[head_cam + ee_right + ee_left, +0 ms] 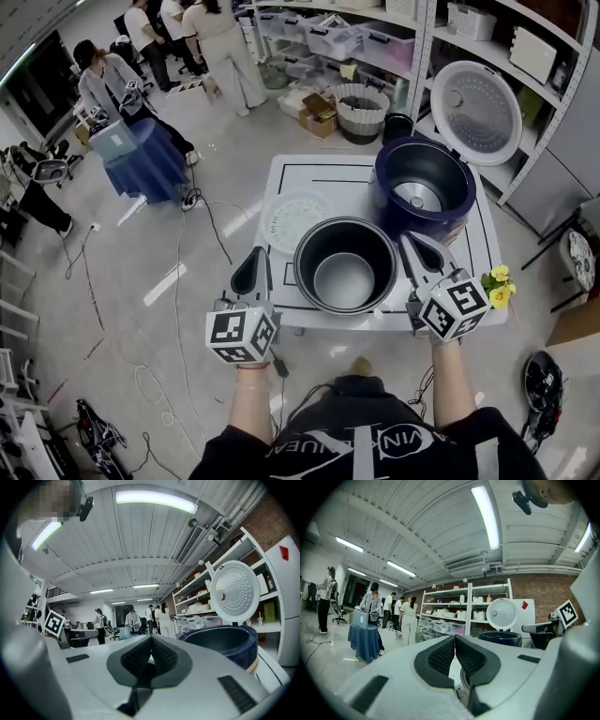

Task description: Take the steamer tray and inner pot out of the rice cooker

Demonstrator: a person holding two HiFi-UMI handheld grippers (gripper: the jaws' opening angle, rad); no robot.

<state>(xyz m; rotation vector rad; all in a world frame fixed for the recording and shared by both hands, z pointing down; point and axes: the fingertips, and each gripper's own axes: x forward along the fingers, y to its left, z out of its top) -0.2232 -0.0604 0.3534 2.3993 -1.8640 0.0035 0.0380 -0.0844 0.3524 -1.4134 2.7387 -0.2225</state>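
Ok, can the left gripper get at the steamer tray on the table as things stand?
Probably yes. The steamer tray lies flat and in the open beyond the left gripper, with the inner pot off to its right, not between them. The jaws are shut, so they would need opening.

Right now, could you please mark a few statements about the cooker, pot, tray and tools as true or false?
1. The inner pot is outside the rice cooker. True.
2. The lid of the cooker is shut. False: it stands open.
3. The left tool and the right tool each have their jaws together with nothing between them. True.
4. The steamer tray sits inside the cooker. False: it lies on the table, to the left of the cooker.
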